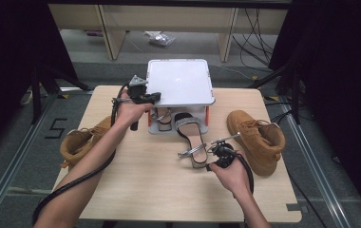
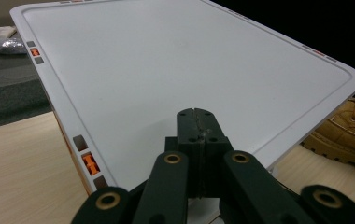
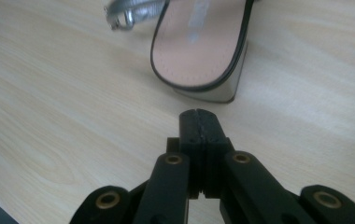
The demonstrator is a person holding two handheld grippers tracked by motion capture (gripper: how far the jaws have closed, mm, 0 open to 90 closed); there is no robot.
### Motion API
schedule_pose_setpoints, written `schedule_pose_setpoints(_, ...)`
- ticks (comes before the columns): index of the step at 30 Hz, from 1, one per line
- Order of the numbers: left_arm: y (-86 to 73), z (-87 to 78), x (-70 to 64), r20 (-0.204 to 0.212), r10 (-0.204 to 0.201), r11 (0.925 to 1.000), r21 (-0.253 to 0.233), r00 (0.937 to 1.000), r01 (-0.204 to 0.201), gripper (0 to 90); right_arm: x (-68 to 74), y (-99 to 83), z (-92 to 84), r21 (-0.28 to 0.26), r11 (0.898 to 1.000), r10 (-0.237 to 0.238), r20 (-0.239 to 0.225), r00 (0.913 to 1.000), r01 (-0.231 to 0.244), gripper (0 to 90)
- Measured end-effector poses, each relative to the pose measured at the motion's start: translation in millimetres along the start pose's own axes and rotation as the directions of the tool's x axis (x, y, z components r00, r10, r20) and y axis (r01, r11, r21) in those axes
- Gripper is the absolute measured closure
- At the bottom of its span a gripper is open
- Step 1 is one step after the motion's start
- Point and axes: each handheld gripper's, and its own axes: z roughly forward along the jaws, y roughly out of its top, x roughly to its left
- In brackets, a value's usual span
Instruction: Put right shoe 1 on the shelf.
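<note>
A silver sandal (image 1: 190,135) with a black toe strap lies on the wooden table, toe toward a white two-level rack (image 1: 181,83). In the right gripper view its block heel (image 3: 199,56) is just ahead of my right gripper (image 3: 198,114), whose jaws are shut with nothing between them. In the high view the right gripper (image 1: 210,152) sits beside the sandal's heel end. My left gripper (image 1: 157,96) rests at the left edge of the rack. It is shut and empty over the white top (image 2: 166,70), as the left gripper (image 2: 196,113) shows close up.
A tan boot (image 1: 257,140) stands right of the sandal and also appears as the boot (image 2: 348,128) past the rack's corner. A second tan boot (image 1: 81,140) lies at the table's left edge, under my left forearm. Another strappy sandal (image 1: 162,118) sits on the rack's lower level.
</note>
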Motion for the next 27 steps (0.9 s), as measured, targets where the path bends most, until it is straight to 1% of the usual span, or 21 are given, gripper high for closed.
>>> schedule_pose_setpoints(2,-0.3,-0.6,0.3,-0.003,0.005,1.0000,0.000,1.0000,-0.005,89.6,-1.3,-2.2,8.2,0.014,1.000,-0.010,-0.002,0.9999,0.010,90.0)
schedule_pose_setpoints(3,-0.5,-0.8,0.4,-0.003,0.005,1.0000,-0.001,1.0000,-0.005,89.7,0.2,-2.4,11.5,0.033,0.999,0.001,0.001,1.0000,-0.001,90.0)
schedule_pose_setpoints(4,-0.7,-1.0,0.5,0.000,0.001,1.0000,-0.002,1.0000,-0.001,89.6,0.1,-2.1,13.8,0.030,0.999,-0.016,-0.008,0.9998,0.016,90.0)
schedule_pose_setpoints(5,-0.7,-1.2,0.6,0.001,0.003,1.0000,-0.001,1.0000,-0.003,89.7,1.5,-1.1,15.7,0.036,0.999,-0.013,0.004,0.9999,0.013,90.0)
schedule_pose_setpoints(9,-0.5,-1.5,0.0,-0.001,0.005,1.0000,0.002,1.0000,-0.005,89.6,3.5,2.6,20.8,0.035,0.999,-0.024,0.026,0.9994,0.023,90.0)
schedule_pose_setpoints(10,-0.2,-1.5,0.2,0.000,0.006,1.0000,0.005,1.0000,-0.006,89.6,3.5,3.2,22.1,0.029,0.999,-0.040,0.024,0.9989,0.039,90.0)
schedule_pose_setpoints(11,0.0,-1.3,0.1,0.001,0.006,1.0000,0.006,1.0000,-0.006,89.7,5.7,4.4,23.0,0.039,0.999,-0.025,0.030,0.9992,0.024,90.0)
schedule_pose_setpoints(12,0.2,-1.2,-0.3,0.001,0.004,1.0000,0.006,1.0000,-0.004,89.7,5.1,5.1,24.0,0.026,0.998,-0.054,0.009,0.9985,0.054,90.0)
schedule_pose_setpoints(13,0.1,-0.9,-0.2,0.004,0.005,1.0000,0.003,1.0000,-0.005,89.7,7.5,6.5,25.0,0.035,0.999,-0.035,0.019,0.9992,0.035,90.0)
schedule_pose_setpoints(14,0.2,-1.2,-0.2,0.002,0.004,1.0000,0.006,1.0000,-0.004,89.7,7.4,7.4,26.3,0.028,0.999,-0.042,0.033,0.9986,0.041,90.0)
schedule_pose_setpoints(15,0.2,-1.3,-0.2,0.000,0.004,1.0000,0.007,1.0000,-0.004,89.7,7.8,8.7,27.0,0.022,0.998,-0.051,0.031,0.9982,0.051,90.0)
schedule_pose_setpoints(16,0.2,-1.3,0.1,0.001,0.004,1.0000,0.007,1.0000,-0.004,89.7,8.1,9.4,28.0,0.030,0.999,-0.038,0.043,0.9984,0.037,90.0)
schedule_pose_setpoints(17,0.2,-1.2,0.0,0.001,0.004,1.0000,0.007,1.0000,-0.004,89.7,8.4,9.5,27.6,0.032,0.998,-0.050,0.033,0.9982,0.049,90.0)
schedule_pose_setpoints(19,0.2,-0.9,-0.2,0.004,0.006,1.0000,0.004,1.0000,-0.006,89.7,10.2,9.9,30.1,0.033,0.998,-0.051,0.032,0.9982,0.050,90.0)
schedule_pose_setpoints(21,0.1,-1.3,-0.4,-0.001,0.009,0.9999,0.007,1.0000,-0.009,89.6,12.2,10.0,31.8,0.040,0.999,-0.028,0.030,0.9992,0.027,90.0)
schedule_pose_setpoints(22,0.0,-1.3,-0.2,0.000,0.008,1.0000,0.005,1.0000,-0.008,89.7,12.8,10.0,32.7,0.034,0.999,-0.034,0.011,0.9994,0.033,90.0)
schedule_pose_setpoints(23,-0.1,-1.4,0.0,0.000,0.007,1.0000,0.006,1.0000,-0.007,89.7,13.3,10.0,33.7,0.035,0.999,-0.026,0.005,0.9996,0.026,90.0)
schedule_pose_setpoints(24,-0.2,-1.4,-0.1,0.000,0.006,1.0000,0.004,1.0000,-0.006,89.7,13.5,10.1,35.1,0.034,0.999,-0.021,0.019,0.9996,0.020,90.0)
schedule_pose_setpoints(25,-0.2,-1.5,0.0,-0.001,0.007,1.0000,0.005,1.0000,-0.007,89.7,13.7,10.4,36.3,0.026,0.999,-0.027,0.009,0.9996,0.027,90.0)
schedule_pose_setpoints(26,-0.2,-1.5,0.0,-0.001,0.006,1.0000,0.005,1.0000,-0.006,89.7,16.2,10.8,35.8,0.035,0.999,-0.007,-0.008,0.9999,0.007,90.0)
schedule_pose_setpoints(27,-0.1,-1.4,0.0,-0.001,0.007,1.0000,0.006,1.0000,-0.007,89.7,16.8,11.4,36.9,0.029,0.999,-0.017,-0.010,0.9998,0.017,90.0)
